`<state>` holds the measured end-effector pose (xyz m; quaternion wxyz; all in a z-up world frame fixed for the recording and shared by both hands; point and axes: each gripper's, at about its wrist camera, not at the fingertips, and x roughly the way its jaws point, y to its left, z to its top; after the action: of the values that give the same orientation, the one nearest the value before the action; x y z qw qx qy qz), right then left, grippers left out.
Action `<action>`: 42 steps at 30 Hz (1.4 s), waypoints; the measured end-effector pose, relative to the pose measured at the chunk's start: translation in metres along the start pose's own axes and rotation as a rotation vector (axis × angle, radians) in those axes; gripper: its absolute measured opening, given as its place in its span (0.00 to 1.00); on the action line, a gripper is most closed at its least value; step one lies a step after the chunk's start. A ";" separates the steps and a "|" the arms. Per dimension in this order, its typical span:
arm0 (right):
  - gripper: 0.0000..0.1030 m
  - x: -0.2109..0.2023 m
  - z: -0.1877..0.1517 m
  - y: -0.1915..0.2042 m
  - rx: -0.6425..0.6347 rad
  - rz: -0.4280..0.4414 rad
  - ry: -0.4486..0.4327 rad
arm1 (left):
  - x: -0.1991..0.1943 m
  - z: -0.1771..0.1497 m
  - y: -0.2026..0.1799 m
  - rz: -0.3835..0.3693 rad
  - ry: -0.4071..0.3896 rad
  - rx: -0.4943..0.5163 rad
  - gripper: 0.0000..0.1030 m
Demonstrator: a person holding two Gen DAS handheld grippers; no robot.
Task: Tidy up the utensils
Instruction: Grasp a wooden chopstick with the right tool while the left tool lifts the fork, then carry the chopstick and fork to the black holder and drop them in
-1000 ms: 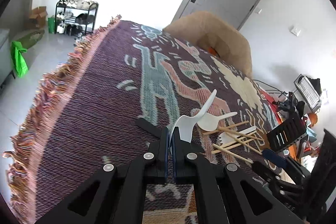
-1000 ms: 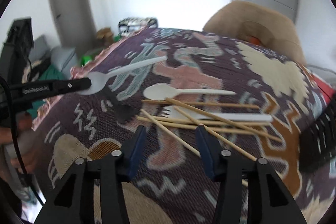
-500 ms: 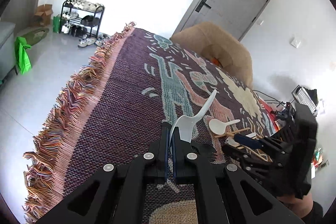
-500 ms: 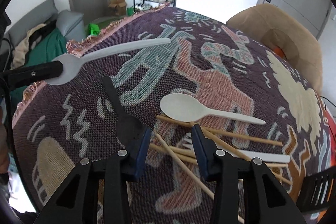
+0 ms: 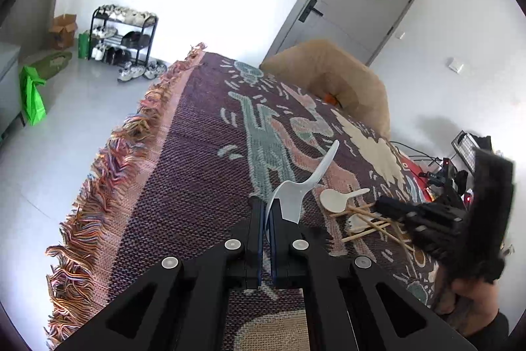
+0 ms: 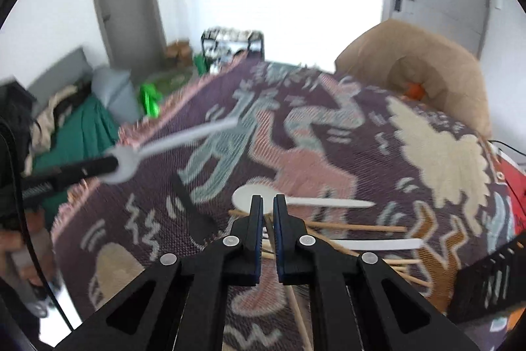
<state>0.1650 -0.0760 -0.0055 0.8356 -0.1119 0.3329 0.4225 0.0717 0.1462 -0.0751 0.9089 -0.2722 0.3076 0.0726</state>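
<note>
Left gripper (image 5: pixel 267 221): clamped grey plastic spoon (image 5: pixel 297 191) by bowl | light, slippery | right gripper (image 6: pixel 268 213): fingers just closed, empty.

The right wrist view is smeared by motion, so the shoe rack (image 6: pixel 231 43) is unreadable. The right gripper (image 6: pixel 268 203) covers part of the chopsticks (image 6: pixel 358 227); whether it pinches one is unclear.

Ahead and left of the left hand-held gripper (image 5: pixel 267 213) the patterned blanket (image 5: pixel 197 153) lies bare out to its fringe. To its right, the spoon (image 5: pixel 338 199), the chopsticks (image 5: pixel 371 226) and the right hand-held gripper (image 5: pixel 388 209) crowd the way; beyond stands a tan cushion (image 5: pixel 328 78).
</note>
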 end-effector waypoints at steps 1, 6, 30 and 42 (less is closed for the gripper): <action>0.07 -0.008 -0.001 -0.005 0.013 -0.007 -0.017 | 0.000 0.000 -0.003 -0.002 -0.001 0.009 0.02; 0.07 -0.051 -0.010 -0.028 0.061 -0.036 -0.115 | 0.001 -0.001 -0.021 -0.020 0.002 0.057 0.02; 0.05 -0.201 0.011 -0.090 0.121 -0.337 -0.423 | -0.008 0.006 -0.139 -0.094 -0.027 0.324 0.02; 0.05 -0.208 0.030 -0.127 0.196 -0.453 -0.565 | -0.008 0.017 -0.183 -0.141 -0.036 0.427 0.02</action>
<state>0.1901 -0.2717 0.1403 0.9735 0.0187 0.0949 0.2073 0.1289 0.0019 0.0238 0.9540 -0.0931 0.2801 -0.0530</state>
